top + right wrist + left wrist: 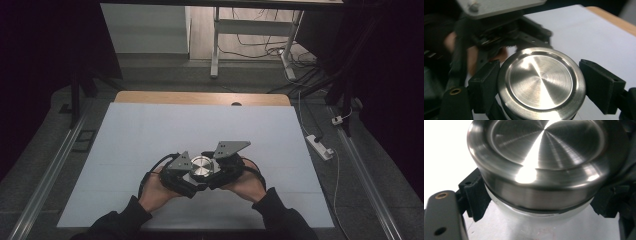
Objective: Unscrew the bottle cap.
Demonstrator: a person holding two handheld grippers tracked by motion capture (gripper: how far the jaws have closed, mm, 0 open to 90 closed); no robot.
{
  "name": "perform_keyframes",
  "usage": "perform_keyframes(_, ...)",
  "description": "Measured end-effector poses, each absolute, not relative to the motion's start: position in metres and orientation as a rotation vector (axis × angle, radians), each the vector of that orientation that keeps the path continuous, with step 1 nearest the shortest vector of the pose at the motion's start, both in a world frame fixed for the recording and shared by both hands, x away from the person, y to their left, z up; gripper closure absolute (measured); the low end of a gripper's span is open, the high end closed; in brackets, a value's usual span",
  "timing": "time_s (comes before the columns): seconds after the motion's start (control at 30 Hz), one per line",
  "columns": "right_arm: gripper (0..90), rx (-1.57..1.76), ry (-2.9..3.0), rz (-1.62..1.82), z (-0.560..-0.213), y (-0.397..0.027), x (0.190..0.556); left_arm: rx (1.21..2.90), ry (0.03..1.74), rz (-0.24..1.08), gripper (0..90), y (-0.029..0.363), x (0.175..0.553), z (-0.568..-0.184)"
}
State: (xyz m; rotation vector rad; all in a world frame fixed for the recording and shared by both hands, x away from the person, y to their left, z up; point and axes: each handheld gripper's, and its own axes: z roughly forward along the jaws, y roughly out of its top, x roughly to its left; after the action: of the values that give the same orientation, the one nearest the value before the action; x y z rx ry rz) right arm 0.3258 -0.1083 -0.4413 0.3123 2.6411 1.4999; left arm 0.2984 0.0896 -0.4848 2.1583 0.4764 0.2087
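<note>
Jaws of both grippers clamp steel-lidded jar [201, 166], contents hidden.

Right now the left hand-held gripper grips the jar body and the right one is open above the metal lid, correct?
Not quite: the right hand-held gripper is shut on the metal lid, pads on its rim, as the right gripper view shows. The left hand-held gripper does grip the jar body.

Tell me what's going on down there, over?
Left gripper shut on the jar's white body. Right gripper shut on its round brushed-steel lid. Jar upright on the white table sheet. Nothing blocking.
</note>
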Motion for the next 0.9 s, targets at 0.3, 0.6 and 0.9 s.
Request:
perform_keyframes(0.3,19.1,-0.089,2.810,1.657,-0.444,-0.123,0.351,2.163,0.388,0.161,15.8,0.084,0.295,-0.485)
perform_keyframes(0.6,1.8,0.331,2.697,1.584,-0.433,-0.119,0.337,2.151,0.481,0.212,15.8,0.090,0.298,-0.484)
perform_keyframes(0.9,10.7,0.625,2.544,1.399,-0.443,-0.097,0.310,2.141,0.550,0.239,15.8,0.092,0.300,-0.484)
